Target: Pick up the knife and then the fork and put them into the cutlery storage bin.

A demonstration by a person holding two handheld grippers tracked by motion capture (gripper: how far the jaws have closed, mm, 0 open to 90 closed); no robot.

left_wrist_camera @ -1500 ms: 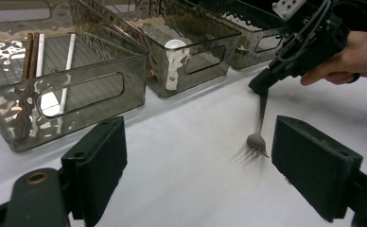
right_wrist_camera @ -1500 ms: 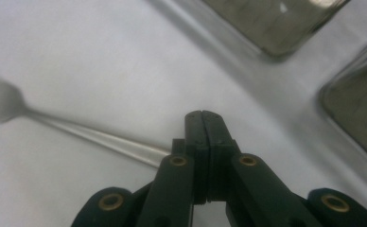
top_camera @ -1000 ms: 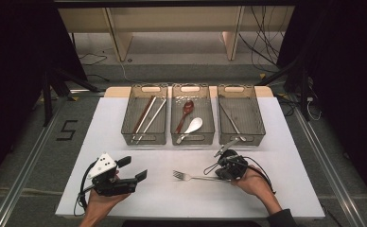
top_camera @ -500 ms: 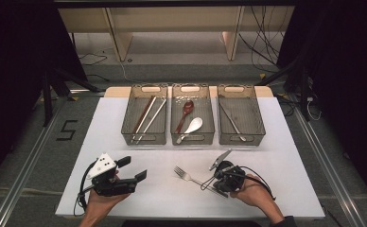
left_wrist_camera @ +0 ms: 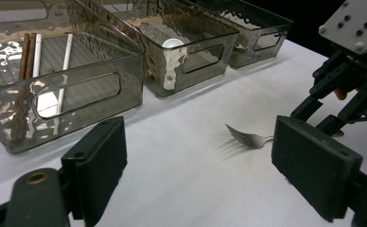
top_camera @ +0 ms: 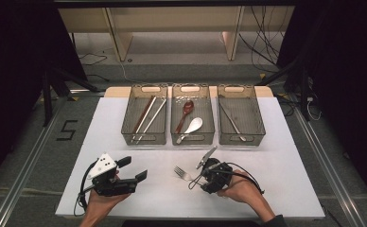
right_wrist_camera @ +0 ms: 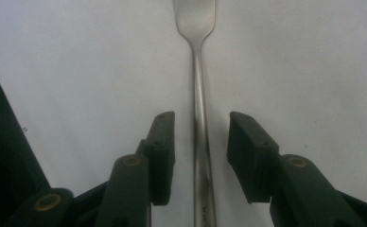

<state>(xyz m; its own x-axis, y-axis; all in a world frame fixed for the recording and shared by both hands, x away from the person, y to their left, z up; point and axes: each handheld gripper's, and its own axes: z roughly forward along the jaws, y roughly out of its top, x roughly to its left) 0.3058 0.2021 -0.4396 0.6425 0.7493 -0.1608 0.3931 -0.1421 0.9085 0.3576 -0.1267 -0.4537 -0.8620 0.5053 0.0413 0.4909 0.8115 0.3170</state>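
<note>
Recording lab, black curtains (top_camera: 11, 71), floor cables (top_camera: 262, 38), taped marker (top_camera: 67, 130), white table (top_camera: 285, 165)

from my seat i count three bins (top_camera: 144, 137) in a row on one white table (top_camera: 285, 184). the left bin holds what i read as three sticks (top_camera: 146, 116): one brown and two pale. the middle bin holds two spoons (top_camera: 187, 109), one reddish, one white. the right bin holds one slim metal piece (top_camera: 232, 124); i cannot tell what kind. one fork (top_camera: 182, 173) lies on the table in front of the bins. i count two grippers, a left one (top_camera: 135, 169) and a right one (top_camera: 196, 175), each with two jaws, and two hands (top_camera: 240, 191) holding them. one number mark (top_camera: 67, 130) sits on the floor.
</note>
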